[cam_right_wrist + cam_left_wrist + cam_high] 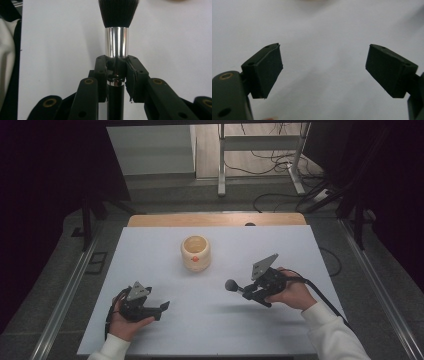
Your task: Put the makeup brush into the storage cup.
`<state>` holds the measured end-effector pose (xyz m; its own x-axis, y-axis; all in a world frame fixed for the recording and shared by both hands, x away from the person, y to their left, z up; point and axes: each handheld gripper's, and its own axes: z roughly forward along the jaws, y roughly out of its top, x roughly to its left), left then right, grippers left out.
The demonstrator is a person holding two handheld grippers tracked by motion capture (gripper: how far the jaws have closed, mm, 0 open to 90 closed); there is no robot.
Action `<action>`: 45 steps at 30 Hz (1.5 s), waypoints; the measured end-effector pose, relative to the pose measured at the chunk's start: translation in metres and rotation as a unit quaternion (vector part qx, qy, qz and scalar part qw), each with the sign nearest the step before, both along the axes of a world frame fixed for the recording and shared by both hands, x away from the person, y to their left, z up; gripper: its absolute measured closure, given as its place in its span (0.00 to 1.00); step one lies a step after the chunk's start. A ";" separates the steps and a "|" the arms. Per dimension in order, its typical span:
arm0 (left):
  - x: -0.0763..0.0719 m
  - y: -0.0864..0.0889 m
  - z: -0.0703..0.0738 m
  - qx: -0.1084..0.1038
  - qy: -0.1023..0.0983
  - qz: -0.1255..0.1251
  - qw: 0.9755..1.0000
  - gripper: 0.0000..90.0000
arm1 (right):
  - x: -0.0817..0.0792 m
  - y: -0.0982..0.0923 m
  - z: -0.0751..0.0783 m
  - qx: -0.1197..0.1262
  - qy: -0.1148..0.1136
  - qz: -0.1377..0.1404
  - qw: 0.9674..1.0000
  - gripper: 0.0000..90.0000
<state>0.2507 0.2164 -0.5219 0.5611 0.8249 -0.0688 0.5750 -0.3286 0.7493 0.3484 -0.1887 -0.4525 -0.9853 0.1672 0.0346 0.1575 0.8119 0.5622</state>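
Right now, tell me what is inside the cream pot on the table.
From the high view, the cream pot stands open-topped, and only its pale inner wall shows. Its bottom is hidden by the rim, so any contents cannot be seen. The brush is outside it, clamped in the right gripper.

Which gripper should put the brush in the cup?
Right gripper: its jaws already clamp the brush, bristles pointing toward the cup. Left gripper is open, holding nothing.
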 end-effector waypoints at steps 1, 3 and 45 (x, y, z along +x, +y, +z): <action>0.000 0.000 0.000 0.000 0.000 0.000 1.000 0.16 | 0.000 0.000 -0.001 0.000 -0.002 -0.004 1.000 0.80; 0.000 0.000 0.000 0.000 -0.001 -0.001 1.000 0.16 | -0.001 0.001 -0.003 0.006 -0.002 -0.007 1.000 0.80; 0.000 0.002 0.005 -0.049 0.003 -0.001 0.999 0.17 | -0.014 -0.012 0.008 0.155 -0.034 -0.104 0.982 0.80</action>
